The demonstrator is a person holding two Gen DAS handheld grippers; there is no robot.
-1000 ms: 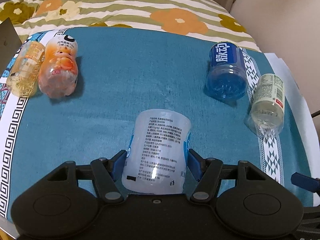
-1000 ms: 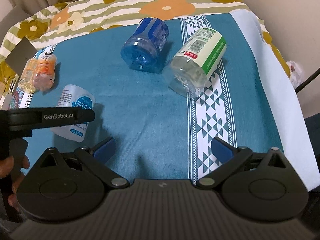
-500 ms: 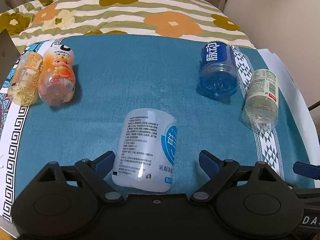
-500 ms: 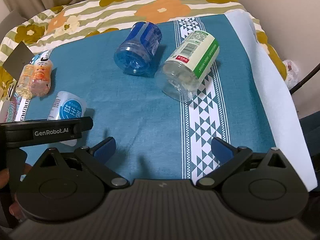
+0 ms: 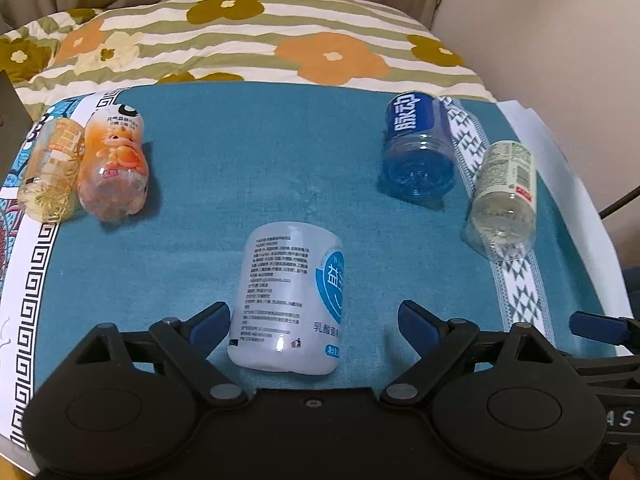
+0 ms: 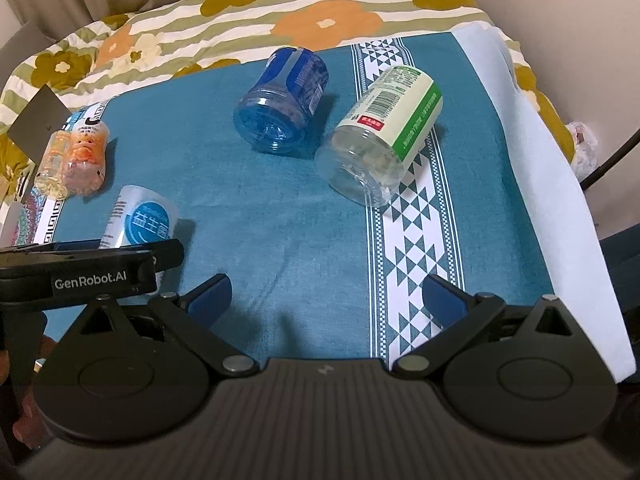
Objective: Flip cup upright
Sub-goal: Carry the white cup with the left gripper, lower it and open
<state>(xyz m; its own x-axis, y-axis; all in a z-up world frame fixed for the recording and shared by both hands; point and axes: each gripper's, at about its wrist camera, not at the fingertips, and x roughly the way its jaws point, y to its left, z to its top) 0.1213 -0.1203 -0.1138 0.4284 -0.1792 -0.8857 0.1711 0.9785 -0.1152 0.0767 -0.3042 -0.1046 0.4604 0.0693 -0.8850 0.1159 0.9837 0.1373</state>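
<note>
A white plastic cup (image 5: 289,296) with black print and a blue round label stands on the teal cloth (image 5: 260,184). My left gripper (image 5: 314,318) is open around it; its left finger is close to the cup's side and the right finger stands apart. The cup also shows in the right wrist view (image 6: 138,222), behind the left gripper's body. My right gripper (image 6: 326,298) is open and empty above bare cloth.
A blue cup (image 5: 418,152) and a clear green-labelled cup (image 5: 504,200) lie on their sides at the right. An orange cup (image 5: 114,168) and a yellow cup (image 5: 52,176) lie at the left. A flowered blanket (image 5: 280,40) lies behind.
My left gripper was shut on the white cup, then opened and drew back a little. The cup now stands free. My right gripper stayed open.
</note>
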